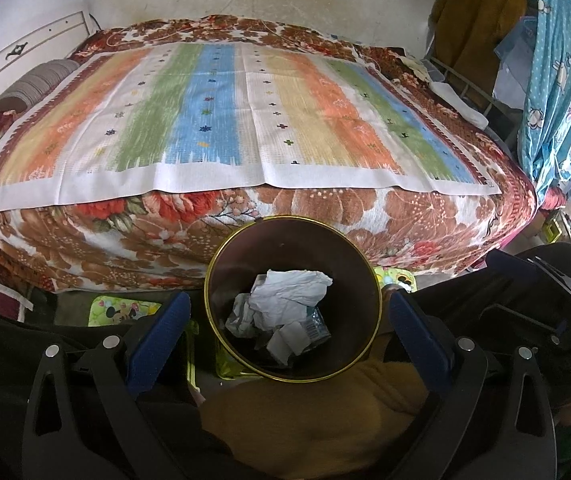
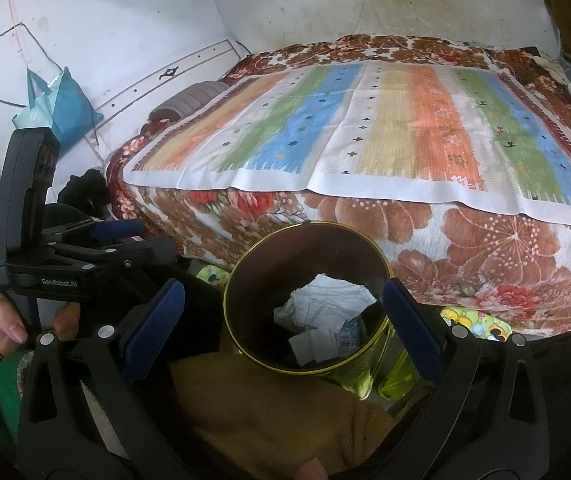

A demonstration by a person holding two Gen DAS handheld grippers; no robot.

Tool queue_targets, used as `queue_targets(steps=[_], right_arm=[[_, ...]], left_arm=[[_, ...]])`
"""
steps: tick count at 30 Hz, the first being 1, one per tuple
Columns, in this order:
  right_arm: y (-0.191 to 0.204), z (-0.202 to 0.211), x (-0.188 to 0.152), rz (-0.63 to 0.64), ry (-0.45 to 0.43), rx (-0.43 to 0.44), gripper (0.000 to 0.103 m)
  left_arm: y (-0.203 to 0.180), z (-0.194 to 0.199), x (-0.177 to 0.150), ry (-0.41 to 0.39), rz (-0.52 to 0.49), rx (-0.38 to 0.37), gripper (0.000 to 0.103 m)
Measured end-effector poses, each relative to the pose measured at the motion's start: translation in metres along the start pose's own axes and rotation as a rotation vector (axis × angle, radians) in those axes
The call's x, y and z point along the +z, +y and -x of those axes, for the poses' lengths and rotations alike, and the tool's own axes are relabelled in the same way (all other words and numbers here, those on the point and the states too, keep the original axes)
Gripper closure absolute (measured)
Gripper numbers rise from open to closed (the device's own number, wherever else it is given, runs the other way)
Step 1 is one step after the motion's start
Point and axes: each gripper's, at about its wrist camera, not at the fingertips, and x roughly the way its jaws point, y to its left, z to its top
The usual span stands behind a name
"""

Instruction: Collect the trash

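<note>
Dark brown bin (image 1: 225, 280) with gold rim, white crumpled paper (image 1: 289, 290) inside. Striped cloth (image 1: 221, 120): orange, green, blue, yellow on white, dotted with small crosses. Brown-and-red floral blanket (image 1: 425, 208). Blue pads (image 1: 157, 344) on black fingers. Turquoise bag (image 2: 55, 106). Yellow-green mat (image 1: 125, 310), perhaps cartoon-printed. Blue polka-dot curtain (image 1: 557, 92).

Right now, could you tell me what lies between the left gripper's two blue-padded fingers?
In the left wrist view, the left gripper stands open, and between its fingers lies the round dark gold-rimmed bin, holding crumpled white paper.
</note>
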Motion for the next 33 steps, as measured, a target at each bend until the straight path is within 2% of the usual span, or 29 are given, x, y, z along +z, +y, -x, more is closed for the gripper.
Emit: queue_targets(steps=[27, 33], right_arm=[[0.0032, -0.0017, -0.0012, 0.007, 0.006, 0.007, 0.009], [0.0034, -0.0020, -0.0013, 0.006, 0.006, 0.006, 0.009]], left_arm=[[-0.0012, 0.0004, 0.0004, -0.001, -0.001, -0.001, 0.006], [0.0074, -0.0027, 0.0028, 0.013, 0.037, -0.010, 0.006]])
